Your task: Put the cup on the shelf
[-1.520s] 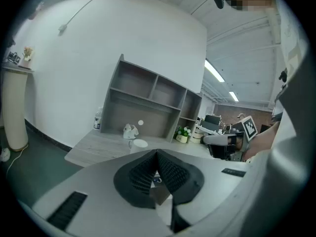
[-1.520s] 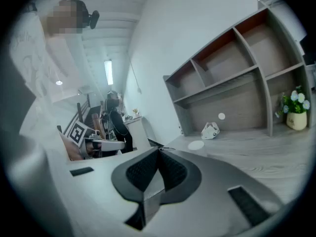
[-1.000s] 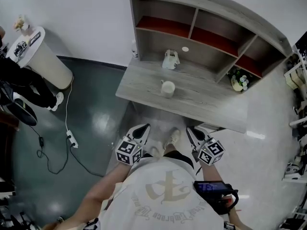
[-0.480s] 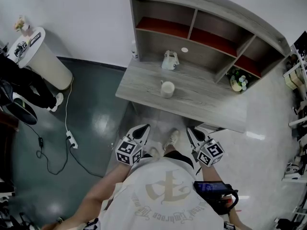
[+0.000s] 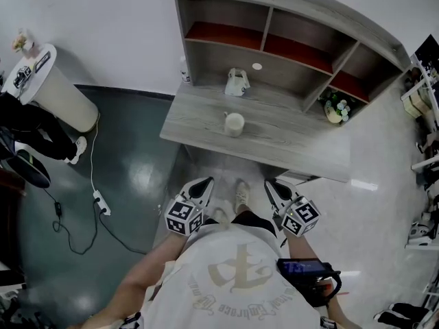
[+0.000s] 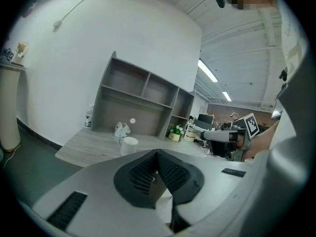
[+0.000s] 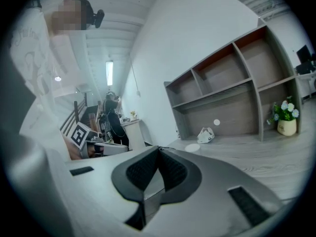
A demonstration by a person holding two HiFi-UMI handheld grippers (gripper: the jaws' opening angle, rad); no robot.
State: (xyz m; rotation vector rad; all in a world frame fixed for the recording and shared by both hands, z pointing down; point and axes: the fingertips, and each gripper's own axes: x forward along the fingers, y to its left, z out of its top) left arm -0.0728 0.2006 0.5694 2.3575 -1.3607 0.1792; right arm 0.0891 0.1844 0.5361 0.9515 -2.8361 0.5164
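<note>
A white cup (image 5: 234,123) stands upright near the middle of the grey wooden desk (image 5: 302,149); it also shows in the left gripper view as the cup (image 6: 130,145). Behind it rises the grey shelf unit (image 5: 274,26) with red-backed upper compartments. My left gripper (image 5: 206,184) and right gripper (image 5: 270,184) hang close to the person's body, short of the desk's front edge. The left gripper (image 6: 157,154) and the right gripper (image 7: 158,150) are both shut with nothing between their pads. Both are well apart from the cup.
A crumpled white bag (image 5: 236,83) lies at the shelf's foot behind the cup. A potted plant (image 5: 335,112) stands at the right, a bottle (image 5: 184,70) beside the shelf's left end. A white bin (image 5: 58,88) and a floor cable (image 5: 96,197) are at the left.
The desk and shelf have shifted slightly left and up in the head view. Both grippers stay where they were, shut.
</note>
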